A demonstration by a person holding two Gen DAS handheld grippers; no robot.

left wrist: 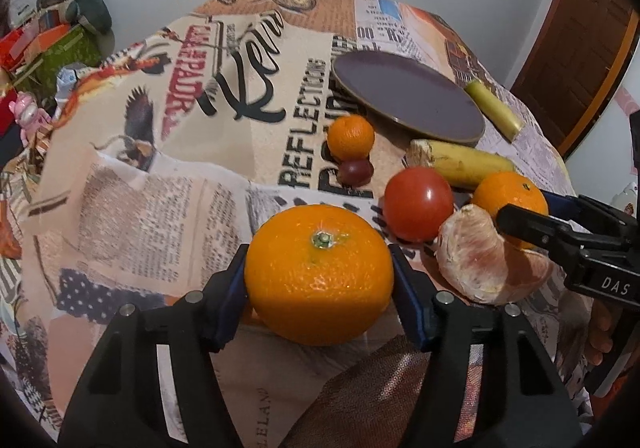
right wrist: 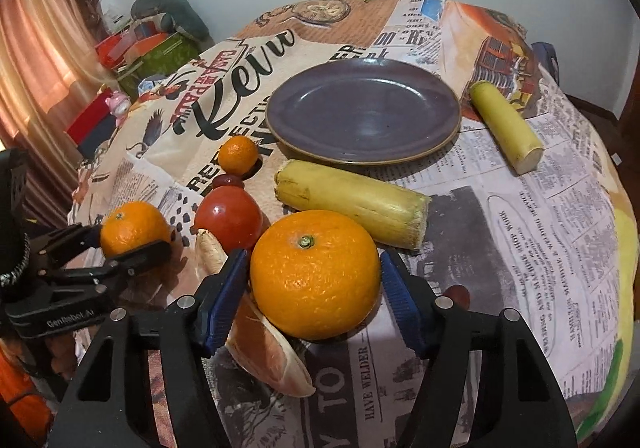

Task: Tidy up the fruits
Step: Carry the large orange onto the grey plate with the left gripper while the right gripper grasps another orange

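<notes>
Readable text, by carrier:

Cloth [left wrist: 160, 207] over the surface, printed like newspaper. Left wrist view: "Kevin"-style script, last letters unclear, at 12 o'clock; "REFLECTIONS" in black capitals beside it; red "PADRE", partly legible, at 10 o'clock; "LELAND" fragment at 6 o'clock. Right wrist view: "HAVE WELDER" and "TO" at 6 o'clock. Fine print illegible.

Right claw [left wrist: 524, 226], body: white "DAS", cut off at frame edge.

Left claw [right wrist: 132, 244], body: "GenRobot AI", small white letters, slightly blurred.
</notes>
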